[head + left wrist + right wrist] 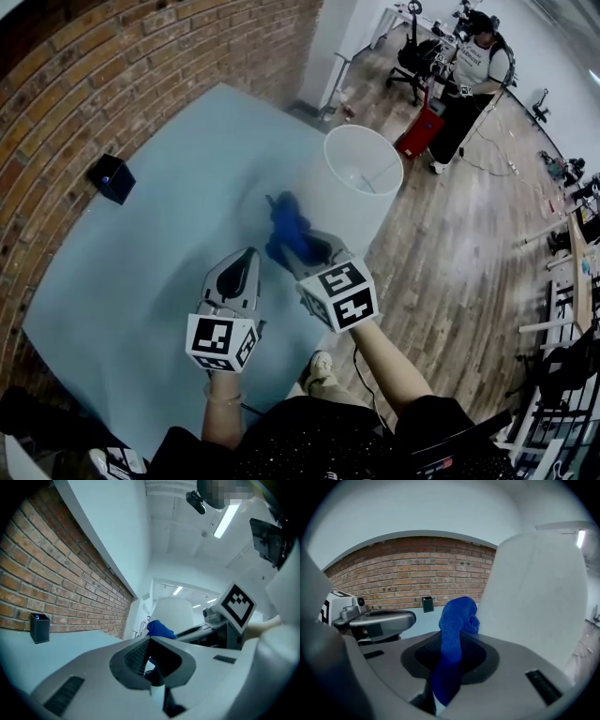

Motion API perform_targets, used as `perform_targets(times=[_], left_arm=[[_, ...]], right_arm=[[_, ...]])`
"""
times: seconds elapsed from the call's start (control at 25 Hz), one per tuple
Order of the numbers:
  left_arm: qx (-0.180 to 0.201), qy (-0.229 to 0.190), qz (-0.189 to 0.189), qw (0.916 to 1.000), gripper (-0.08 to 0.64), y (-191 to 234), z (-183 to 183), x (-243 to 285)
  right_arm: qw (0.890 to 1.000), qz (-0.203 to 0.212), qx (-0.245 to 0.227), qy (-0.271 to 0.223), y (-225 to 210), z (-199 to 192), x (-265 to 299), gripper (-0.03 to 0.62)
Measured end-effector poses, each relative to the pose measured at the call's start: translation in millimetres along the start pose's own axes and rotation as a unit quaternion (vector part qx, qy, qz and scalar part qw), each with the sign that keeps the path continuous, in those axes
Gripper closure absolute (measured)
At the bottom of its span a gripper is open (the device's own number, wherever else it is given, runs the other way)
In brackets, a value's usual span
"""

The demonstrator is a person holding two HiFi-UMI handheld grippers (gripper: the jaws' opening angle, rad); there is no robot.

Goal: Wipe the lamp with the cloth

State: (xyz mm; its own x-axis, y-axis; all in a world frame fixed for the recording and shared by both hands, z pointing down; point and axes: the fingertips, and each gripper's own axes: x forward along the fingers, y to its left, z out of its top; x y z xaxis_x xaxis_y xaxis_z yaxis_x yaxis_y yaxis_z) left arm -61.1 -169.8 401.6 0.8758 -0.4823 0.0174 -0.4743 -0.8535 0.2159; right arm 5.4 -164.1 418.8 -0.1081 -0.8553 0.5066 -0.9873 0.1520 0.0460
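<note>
A white lampshade (363, 159) stands near the right edge of the pale blue table (141, 262). My right gripper (305, 248) is shut on a blue cloth (289, 228), which it holds just in front of the shade, to its lower left. In the right gripper view the cloth (457, 620) rises from between the jaws, and the lamp (539, 597) fills the right side, very close. My left gripper (246, 262) hovers over the table beside the right one, its jaws together with nothing in them. Seen from the left gripper, the cloth (160, 628) sits against the shade (173, 613).
A small black box (112, 178) sits at the table's far left by the brick wall (141, 56). Beyond the table's right edge is wooden floor (459, 244). There a person (473, 75) stands by chairs and a red case (419, 131).
</note>
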Motion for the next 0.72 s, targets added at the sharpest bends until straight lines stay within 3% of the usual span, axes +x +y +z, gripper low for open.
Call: perform_targets(times=[0.16,0.32,0.56,0.72], left_arm=[[0.004,0.013,0.004,0.9999,0.551,-4.4,-6.9,1.3],[0.004,0.02,0.01,0.9997,0.551,-14.0,-8.3,-3.3],[0.027,-0.007,0.018,0.9995,0.551,-40.9,19.6,-2.2],[0.04,-0.015,0.019,0.9989,0.551,-58.7,29.8,1.6]], right_arm=[[1.0,0.018,0.004,0.006,4.3,-13.1,-16.2,0.497],[0.998,0.047,0.006,-0.027,2.8,2.2,-64.7,0.497],[0.985,0.033,-0.091,-0.144,-26.8,97.7,-157.4,0.497],[0.975,0.0,-0.155,-0.158,-54.5,126.5,-177.6,0.497]])
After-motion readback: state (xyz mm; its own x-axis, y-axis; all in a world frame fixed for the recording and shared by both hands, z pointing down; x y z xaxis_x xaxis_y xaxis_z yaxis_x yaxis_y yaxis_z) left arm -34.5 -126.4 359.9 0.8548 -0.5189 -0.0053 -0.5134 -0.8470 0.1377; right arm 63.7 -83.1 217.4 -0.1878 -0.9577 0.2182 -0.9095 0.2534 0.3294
